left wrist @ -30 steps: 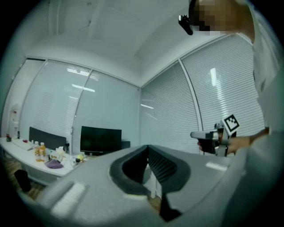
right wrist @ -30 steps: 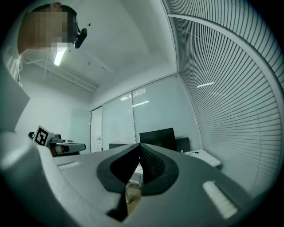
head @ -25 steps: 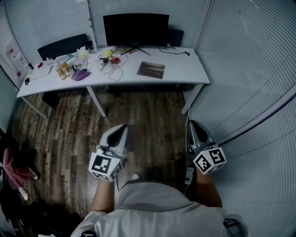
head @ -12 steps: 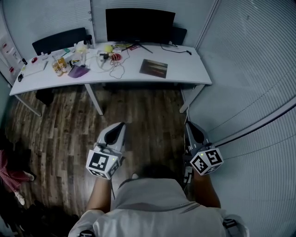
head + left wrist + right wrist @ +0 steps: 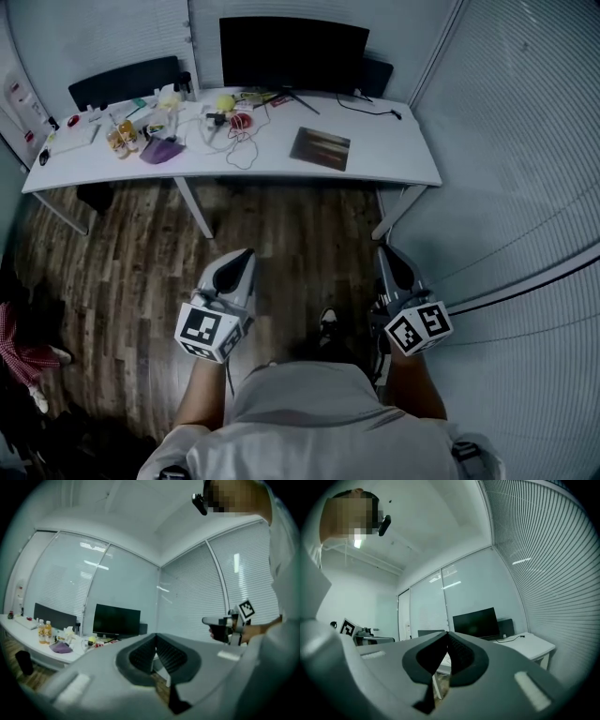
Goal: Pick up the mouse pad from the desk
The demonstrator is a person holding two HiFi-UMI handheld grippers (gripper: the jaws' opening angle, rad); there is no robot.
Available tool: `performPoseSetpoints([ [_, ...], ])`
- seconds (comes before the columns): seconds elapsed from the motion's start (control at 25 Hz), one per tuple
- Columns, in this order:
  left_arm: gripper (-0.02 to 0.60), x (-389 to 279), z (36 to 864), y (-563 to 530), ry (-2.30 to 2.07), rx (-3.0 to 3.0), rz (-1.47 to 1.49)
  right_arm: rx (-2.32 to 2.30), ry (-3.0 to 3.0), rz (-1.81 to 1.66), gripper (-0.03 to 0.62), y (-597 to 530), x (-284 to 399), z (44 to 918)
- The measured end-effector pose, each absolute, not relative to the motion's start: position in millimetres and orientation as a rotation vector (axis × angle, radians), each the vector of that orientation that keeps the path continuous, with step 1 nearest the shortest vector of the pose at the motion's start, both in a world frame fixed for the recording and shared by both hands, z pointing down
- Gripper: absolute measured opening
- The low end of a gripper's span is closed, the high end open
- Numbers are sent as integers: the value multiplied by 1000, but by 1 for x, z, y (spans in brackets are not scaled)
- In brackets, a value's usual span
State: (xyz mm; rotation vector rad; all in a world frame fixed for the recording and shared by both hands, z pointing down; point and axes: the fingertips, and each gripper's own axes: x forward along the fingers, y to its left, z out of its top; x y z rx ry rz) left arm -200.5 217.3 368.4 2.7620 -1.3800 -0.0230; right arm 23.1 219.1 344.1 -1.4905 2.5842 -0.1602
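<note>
Left gripper (image 5: 243, 257) and right gripper (image 5: 385, 254): jaws together, empty, well short of the long white desk (image 5: 403, 172). Dark rectangular mouse pad (image 5: 321, 148) lies flat, far right. Risk: thin pad skids away, jaws scraping desktop instead.

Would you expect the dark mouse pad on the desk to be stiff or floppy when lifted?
The mouse pad looks thin and lies flat on the desk, so it probably droops when lifted and is likely light. Its flush edge may be hard to catch.

No text or label here is legible.
</note>
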Motion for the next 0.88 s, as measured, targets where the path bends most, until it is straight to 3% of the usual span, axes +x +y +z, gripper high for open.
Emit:
performPoseSetpoints([
  [0.88, 2, 11, 353, -45, -1500, 2704, 104, -1422, 2579, -434, 3, -85, 232, 371],
])
